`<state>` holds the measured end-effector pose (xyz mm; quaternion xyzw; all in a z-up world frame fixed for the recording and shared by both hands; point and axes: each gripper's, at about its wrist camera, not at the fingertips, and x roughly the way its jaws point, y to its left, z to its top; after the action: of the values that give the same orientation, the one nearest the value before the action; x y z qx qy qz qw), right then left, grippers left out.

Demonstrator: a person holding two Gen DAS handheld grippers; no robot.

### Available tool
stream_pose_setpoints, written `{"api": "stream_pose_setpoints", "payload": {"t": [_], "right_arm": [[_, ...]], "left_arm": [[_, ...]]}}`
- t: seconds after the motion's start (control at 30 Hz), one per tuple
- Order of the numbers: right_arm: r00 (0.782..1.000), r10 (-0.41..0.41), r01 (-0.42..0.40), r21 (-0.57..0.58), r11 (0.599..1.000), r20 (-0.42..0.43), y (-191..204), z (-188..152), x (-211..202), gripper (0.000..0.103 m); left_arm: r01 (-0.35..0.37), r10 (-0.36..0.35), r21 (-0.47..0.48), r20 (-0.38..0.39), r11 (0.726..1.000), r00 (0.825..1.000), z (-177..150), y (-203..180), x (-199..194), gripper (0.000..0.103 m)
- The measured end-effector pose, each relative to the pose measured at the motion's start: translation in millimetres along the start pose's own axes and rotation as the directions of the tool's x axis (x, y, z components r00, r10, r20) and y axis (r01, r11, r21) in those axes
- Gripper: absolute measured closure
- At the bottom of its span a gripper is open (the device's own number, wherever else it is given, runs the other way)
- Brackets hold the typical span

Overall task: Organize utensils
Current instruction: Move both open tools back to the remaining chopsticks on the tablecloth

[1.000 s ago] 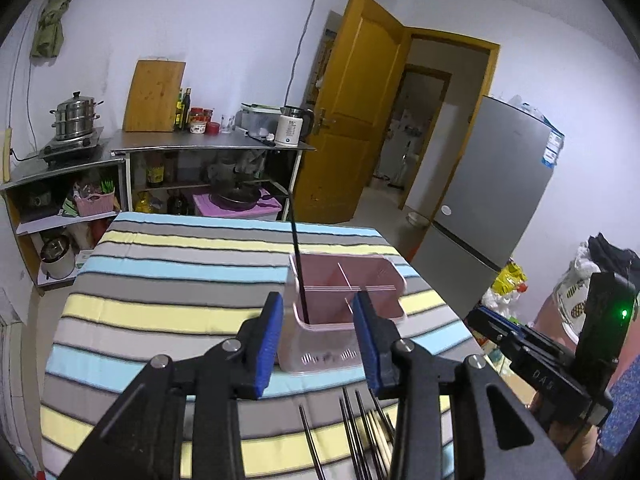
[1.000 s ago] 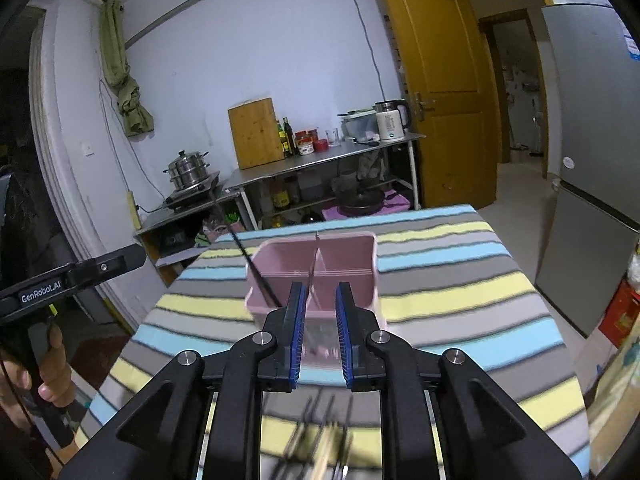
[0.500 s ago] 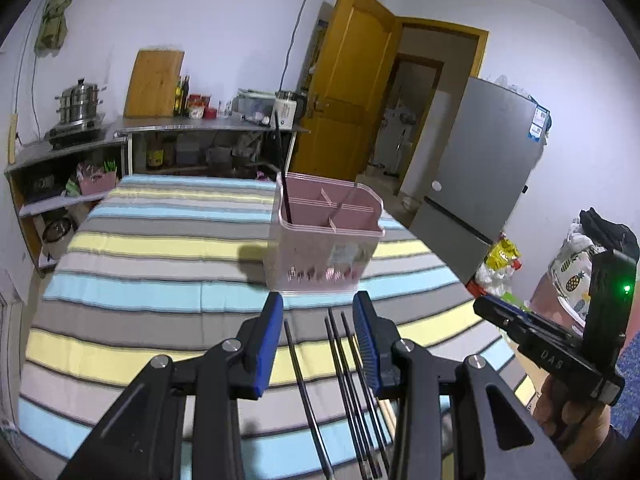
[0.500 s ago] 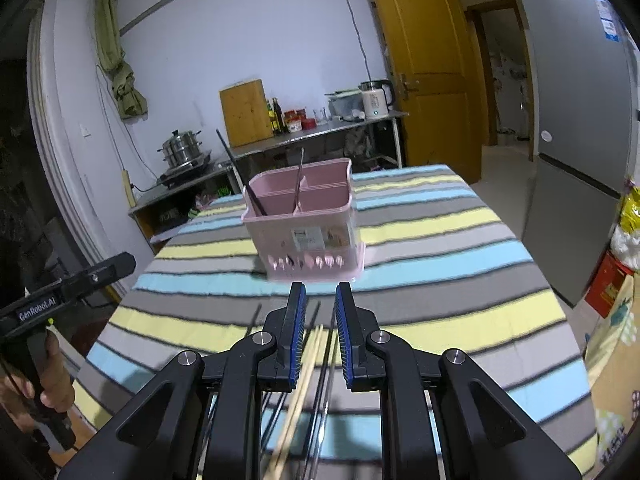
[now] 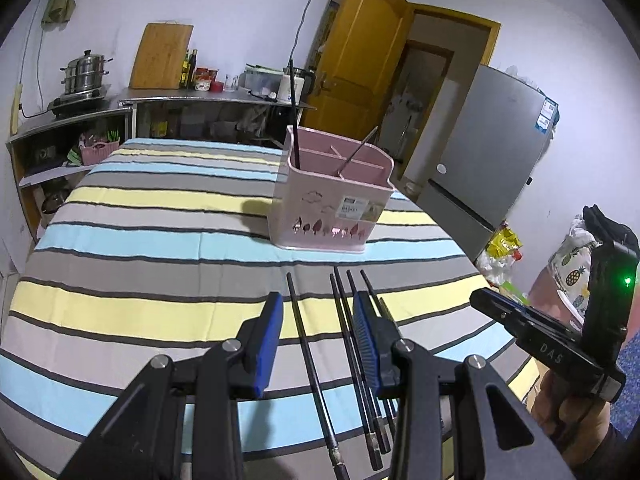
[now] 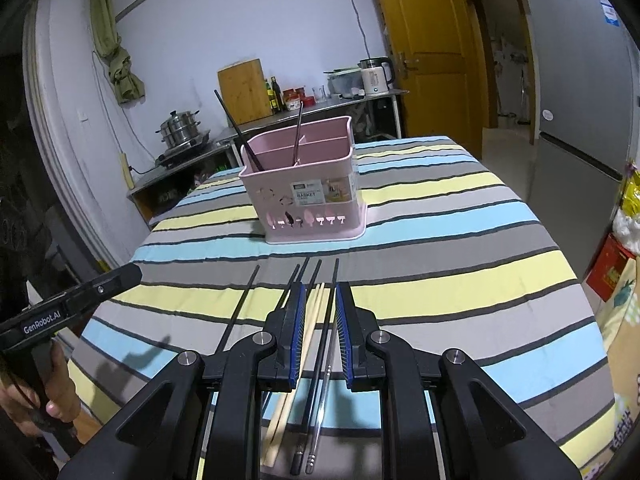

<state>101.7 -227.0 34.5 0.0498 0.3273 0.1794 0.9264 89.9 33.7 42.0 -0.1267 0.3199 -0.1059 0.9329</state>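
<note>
Your left claw (image 5: 318, 326) and right claw (image 6: 318, 322) hover part-open and empty over thin, stiff, slippery chopsticks (image 6: 310, 322) lying low-centre on the striped counter (image 6: 460, 216). They look light and likely to roll, so pinch one mid-shaft; the pink basket (image 6: 306, 188) stands behind, mid-frame.

We count one pink utensil basket (image 6: 308, 184) at the far middle of the striped table (image 6: 460, 248), holding two utensils: one black chopstick (image 6: 236, 128) on its left and one metal utensil (image 6: 298, 132) beside it. Near us lie several black chopsticks (image 5: 310, 344) and two pale wooden chopsticks (image 6: 308, 336).
</note>
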Motion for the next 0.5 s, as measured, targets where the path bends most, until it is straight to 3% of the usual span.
{"api": "stream_pose_setpoints", "payload": {"t": [0.5], "right_arm": [[0.993,-0.013,0.014,0.006,1.0,-0.12,-7,-10,62,0.088]], "left_arm": [[-0.026,0.024,-0.009,-0.117,1.0,0.993,-10,12,59,0.065]]}}
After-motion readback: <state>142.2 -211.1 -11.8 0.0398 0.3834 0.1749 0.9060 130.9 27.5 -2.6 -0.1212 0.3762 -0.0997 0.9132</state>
